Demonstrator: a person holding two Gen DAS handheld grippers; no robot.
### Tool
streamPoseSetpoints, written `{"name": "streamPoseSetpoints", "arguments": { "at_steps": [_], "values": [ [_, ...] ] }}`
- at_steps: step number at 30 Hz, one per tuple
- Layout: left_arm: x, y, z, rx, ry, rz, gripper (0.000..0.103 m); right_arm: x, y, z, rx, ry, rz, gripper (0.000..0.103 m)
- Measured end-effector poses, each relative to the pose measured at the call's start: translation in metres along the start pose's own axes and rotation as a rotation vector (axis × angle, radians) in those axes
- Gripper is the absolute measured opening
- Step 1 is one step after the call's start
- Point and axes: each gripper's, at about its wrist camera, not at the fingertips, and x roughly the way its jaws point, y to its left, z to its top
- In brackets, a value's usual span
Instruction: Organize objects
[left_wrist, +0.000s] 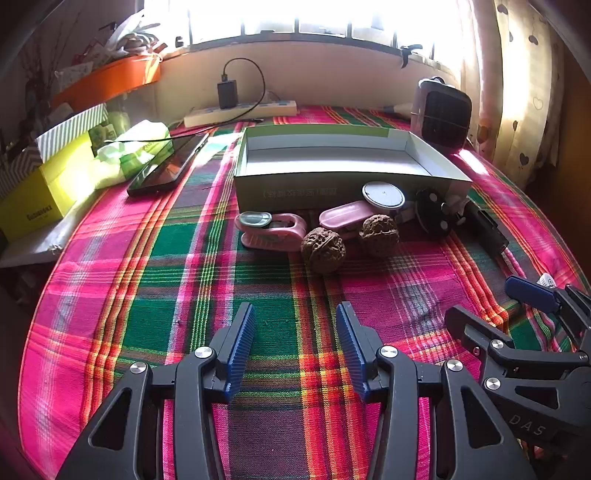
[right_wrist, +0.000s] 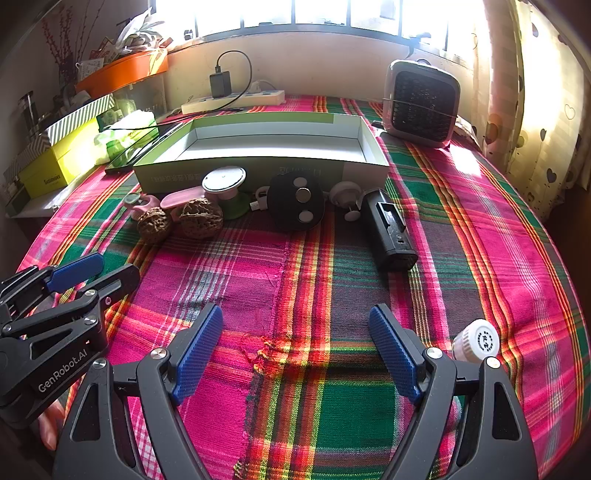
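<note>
An empty shallow green-and-white box (left_wrist: 347, 182) (right_wrist: 258, 171) lies at the middle of the plaid cloth. A row of small things sits along its front wall: two walnuts (left_wrist: 323, 250) (right_wrist: 201, 218), two pink clips (left_wrist: 271, 229), a white round disc (left_wrist: 383, 194) (right_wrist: 224, 179), a black disc with three studs (left_wrist: 432, 212) (right_wrist: 295, 201) and a black block (left_wrist: 485, 229) (right_wrist: 389, 229). My left gripper (left_wrist: 295, 314) hovers open, short of the walnuts, holding nothing. My right gripper (right_wrist: 295, 314) is open and empty too, well short of the row. A white bottle cap (right_wrist: 476, 339) stands just right of its right finger.
A dark phone (left_wrist: 168, 166), a tissue pack (left_wrist: 125, 155) and a yellow box (left_wrist: 44, 195) lie at the left. A power strip with a charger (left_wrist: 240, 109) lines the back wall. A small fan heater (right_wrist: 421, 103) stands at the back right, beside a curtain.
</note>
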Motion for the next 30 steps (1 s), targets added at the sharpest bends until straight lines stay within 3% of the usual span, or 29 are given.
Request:
{"name": "streamPoseSetpoints", "arguments": {
  "at_steps": [30],
  "values": [
    [-0.0024,-0.0009,0.0012,0.005,-0.001,0.006,0.044,-0.0001,-0.0010,0.0001,0.000,0.000,0.000,0.082]
  ]
}}
